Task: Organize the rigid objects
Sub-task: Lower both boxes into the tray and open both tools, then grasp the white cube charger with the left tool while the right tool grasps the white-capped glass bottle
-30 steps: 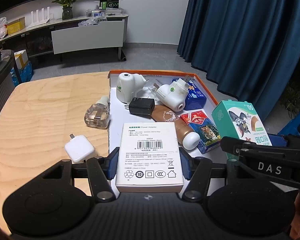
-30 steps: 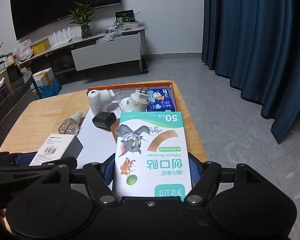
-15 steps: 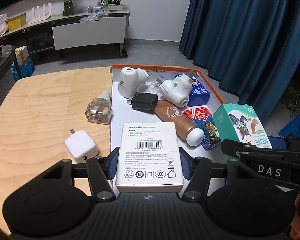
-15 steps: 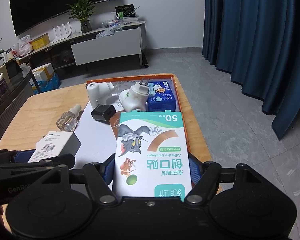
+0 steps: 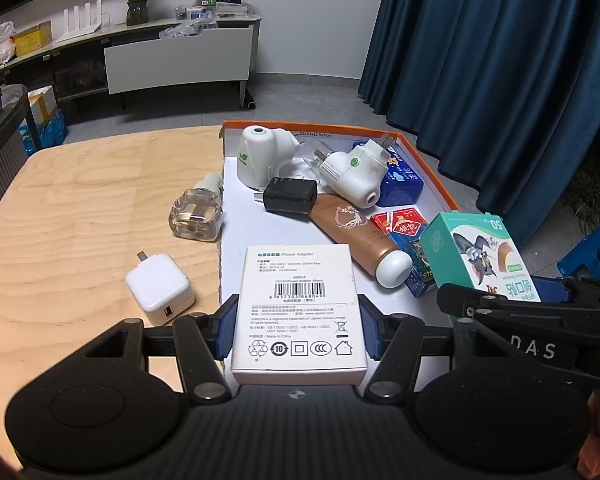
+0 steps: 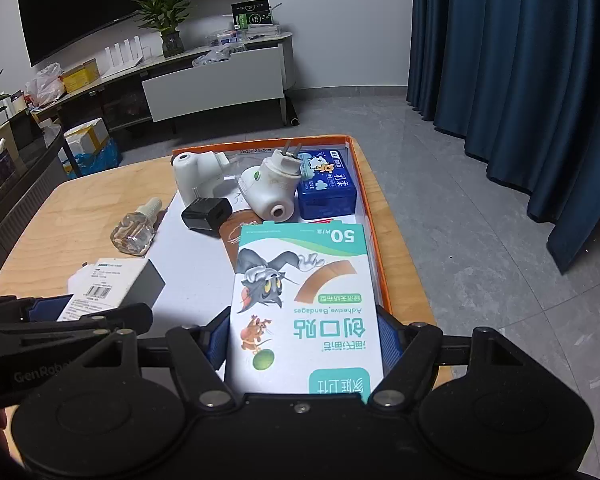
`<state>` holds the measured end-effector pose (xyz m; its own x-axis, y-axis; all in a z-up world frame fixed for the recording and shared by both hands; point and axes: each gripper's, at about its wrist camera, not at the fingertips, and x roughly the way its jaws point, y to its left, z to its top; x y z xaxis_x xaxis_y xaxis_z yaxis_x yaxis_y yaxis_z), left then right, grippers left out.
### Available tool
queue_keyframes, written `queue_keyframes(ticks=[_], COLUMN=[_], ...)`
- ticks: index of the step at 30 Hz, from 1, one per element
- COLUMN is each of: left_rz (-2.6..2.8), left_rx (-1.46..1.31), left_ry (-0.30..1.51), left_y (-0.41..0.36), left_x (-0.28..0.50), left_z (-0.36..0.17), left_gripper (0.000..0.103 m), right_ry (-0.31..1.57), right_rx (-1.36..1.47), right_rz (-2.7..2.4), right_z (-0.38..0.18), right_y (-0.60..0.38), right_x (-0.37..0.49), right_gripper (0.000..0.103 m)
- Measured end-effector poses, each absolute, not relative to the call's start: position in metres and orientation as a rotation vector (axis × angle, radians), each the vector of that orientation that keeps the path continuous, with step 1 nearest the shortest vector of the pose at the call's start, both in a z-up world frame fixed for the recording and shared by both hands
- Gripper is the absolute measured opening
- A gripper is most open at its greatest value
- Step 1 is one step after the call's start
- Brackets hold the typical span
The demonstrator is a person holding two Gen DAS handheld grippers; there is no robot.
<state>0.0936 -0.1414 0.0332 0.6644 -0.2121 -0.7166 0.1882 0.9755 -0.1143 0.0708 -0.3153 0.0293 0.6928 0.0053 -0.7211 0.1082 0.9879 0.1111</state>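
My left gripper (image 5: 298, 330) is pinching a white power adapter box (image 5: 300, 312) by its two long sides, blue pads flat against the cardboard, label side up. I'm holding it above the near edge of the orange-rimmed tray (image 5: 446, 196). My right gripper (image 6: 304, 354) is clamped the same way on a teal bandage box (image 6: 302, 304) with a cartoon cat and mouse on it, held over the tray's near right part.

In the tray I can see a white plug-in device (image 5: 262, 156) standing at the far left, a second white plug-in device (image 5: 354, 174) lying tilted with its prongs pointing away, and a black charger (image 5: 290, 196) in front of both. A brown tube with a white cap (image 5: 360, 240) lies on a slant, its upper end next to the charger. A blue tin (image 5: 400, 182) sits at the far right, partly under the tilted device. A red card pack (image 5: 398, 222) and a dark blue card pack (image 5: 420, 276) lie beside the tube.

Outside the tray on the wooden table (image 5: 68, 208) are a clear glass bottle (image 5: 196, 218), just beside the tray's left rim, and a white charger cube (image 5: 158, 288) nearer to me.
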Motion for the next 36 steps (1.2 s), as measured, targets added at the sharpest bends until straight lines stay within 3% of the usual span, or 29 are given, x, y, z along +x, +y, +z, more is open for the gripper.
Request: queue_keyframes(ticks=[10,13,15,17,19,27,33,36], left_rz=[-0.237,-0.267,-0.302,-0.311,-0.331,-0.062,-0.008,-0.026], left_rx=[-0.036,-0.053,-0.079,-0.096,-0.106,-0.158,-0.134,-0.083], left_ry=[0.824,0.825,0.845,0.846,0.824,0.768,0.804,0.79], left_y=[-0.142,-0.143,-0.143,-0.14,-0.134,-0.065,-0.057,-0.061], left_x=[0.095,0.096,0.097,0.097,0.094,0.106,0.135,0.138], left_z=[0.029,0.026,0.023,0.021,0.021,0.014,-0.006,-0.013], left_gripper=[0.06,0.06,0.068,0.096,0.099,0.099,0.088,0.055], right_ry=[0.822,0.821,0.82,0.809,0.807,0.746,0.741,0.736], right_rx=[0.138,0.125,0.117,0.118,0.143,0.165,0.165,0.171], right_rz=[-0.079,-0.105,-0.133,-0.162,-0.138,-0.057,0.063,0.136], right_z=[0.025,0.025,0.025,0.027,0.029,0.04,0.043,0.047], right_y=[-0.315,-0.315,-0.317,-0.321,-0.325,-0.309,-0.277,-0.262], right_x=[0.075,0.075,0.076,0.075,0.074,0.079,0.102,0.119], right_gripper=[0.085,0.09,0.09,0.093,0.097,0.099,0.099,0.099])
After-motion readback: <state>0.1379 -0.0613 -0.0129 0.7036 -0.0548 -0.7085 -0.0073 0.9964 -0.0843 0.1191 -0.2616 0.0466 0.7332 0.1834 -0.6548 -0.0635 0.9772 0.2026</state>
